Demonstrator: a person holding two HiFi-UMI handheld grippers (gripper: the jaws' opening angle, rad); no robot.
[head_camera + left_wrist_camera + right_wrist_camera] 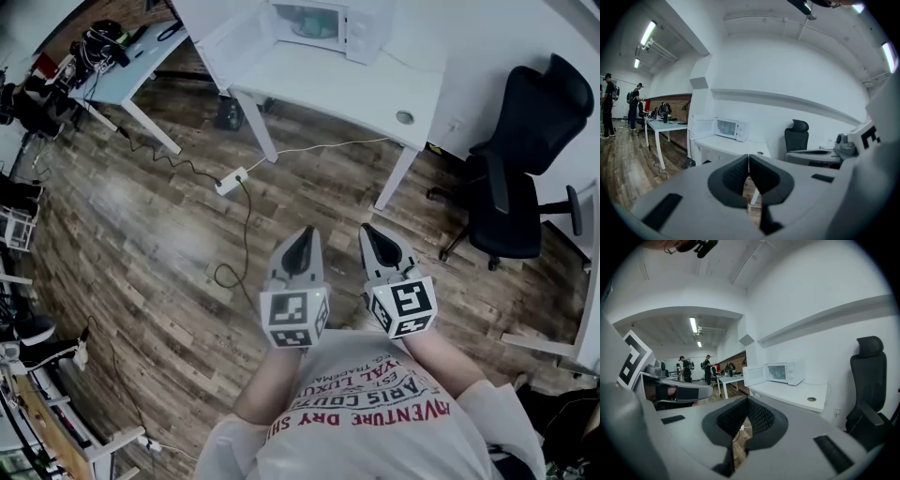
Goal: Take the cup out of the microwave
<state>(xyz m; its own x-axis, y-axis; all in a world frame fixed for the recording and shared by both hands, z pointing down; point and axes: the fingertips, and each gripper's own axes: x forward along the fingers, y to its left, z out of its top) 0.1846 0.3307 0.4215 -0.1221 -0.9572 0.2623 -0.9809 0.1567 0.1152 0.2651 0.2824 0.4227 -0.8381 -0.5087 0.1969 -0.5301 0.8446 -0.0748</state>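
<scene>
Microwave [314, 23] stands well ahead of us on the white table [356, 89], its door [234, 39] swung open to the left. We cannot make out the cup inside. We hold left gripper [302, 236] and right gripper [373, 234] clenched and empty, the left lined up closer.

Shirt [375, 439] print, upside down — partly legible: "VENTURE DRY", "LUXUR".

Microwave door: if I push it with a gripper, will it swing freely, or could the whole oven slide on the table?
The door already stands wide open on its side hinge, so it will probably swing with a light push. The microwave looks compact and sits on a smooth white table, so a hard shove might slide it.
</scene>
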